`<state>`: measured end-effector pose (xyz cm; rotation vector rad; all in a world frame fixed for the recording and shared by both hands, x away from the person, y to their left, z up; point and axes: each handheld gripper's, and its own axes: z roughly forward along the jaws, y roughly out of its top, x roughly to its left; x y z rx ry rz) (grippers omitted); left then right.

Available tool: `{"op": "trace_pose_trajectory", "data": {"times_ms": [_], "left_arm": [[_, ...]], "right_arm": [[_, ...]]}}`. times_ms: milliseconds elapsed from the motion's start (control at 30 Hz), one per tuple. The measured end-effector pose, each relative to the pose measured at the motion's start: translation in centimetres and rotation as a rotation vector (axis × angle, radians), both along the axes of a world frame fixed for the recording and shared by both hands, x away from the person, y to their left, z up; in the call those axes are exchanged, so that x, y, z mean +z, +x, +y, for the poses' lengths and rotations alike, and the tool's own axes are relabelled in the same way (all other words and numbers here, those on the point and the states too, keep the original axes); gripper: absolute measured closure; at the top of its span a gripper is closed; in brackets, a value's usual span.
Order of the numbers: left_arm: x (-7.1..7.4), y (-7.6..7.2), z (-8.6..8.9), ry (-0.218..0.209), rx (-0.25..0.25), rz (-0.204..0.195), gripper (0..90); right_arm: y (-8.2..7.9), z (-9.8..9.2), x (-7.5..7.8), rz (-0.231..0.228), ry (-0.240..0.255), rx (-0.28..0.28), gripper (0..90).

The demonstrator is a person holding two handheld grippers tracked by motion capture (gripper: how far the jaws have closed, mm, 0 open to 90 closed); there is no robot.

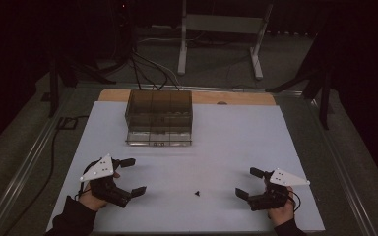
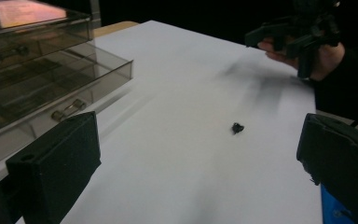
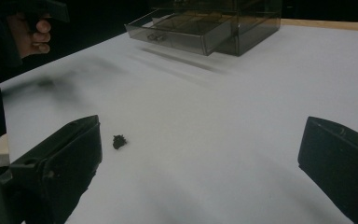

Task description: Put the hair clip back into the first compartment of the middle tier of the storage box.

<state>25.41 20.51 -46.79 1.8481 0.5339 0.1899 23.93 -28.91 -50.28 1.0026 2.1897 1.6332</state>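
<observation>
Two hand-held grippers rest low over the white worktop, and both stand wide with nothing between their jaws. Our left hand-held gripper (image 1: pixel 129 177) sits near the front left corner, our right hand-held gripper (image 1: pixel 246 183) near the front right. Between them, close to the front edge and apart from both, lies the small black crumpled object (image 1: pixel 197 192); it looks irregular and lumpy, though too small for us to tell what it is made of. We judge it very light and easily knocked aside, so a jaw that nudges it before closing could send it skidding on the smooth sheet. We would take it across its middle, one jaw on each side, with the tips touching the worktop so it cannot slip beneath them. Toward the back edge stands the smoky transparent plastic drawer box (image 1: pixel 159 117), its lowest drawer pulled partly out toward us.
</observation>
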Motion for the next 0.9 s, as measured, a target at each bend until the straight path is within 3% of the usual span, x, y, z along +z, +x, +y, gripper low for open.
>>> {"op": "trace_pose_trajectory", "data": {"times_ms": [267,633,900], "left_arm": [[0.5,0.7,-1.2,0.021,-0.023,0.008,0.5],[0.7,1.7,-3.6,0.001,-0.066,0.010,0.5],[0.4,2.3,-5.0,0.002,-0.065,0.013,0.5]], "right_arm": [[-0.1,0.0,0.0,-0.001,0.005,0.000,0.0],[-0.1,-0.2,0.0,0.003,0.014,-0.008,0.0],[-0.1,-0.2,0.0,0.003,0.019,-0.009,0.0]]}}
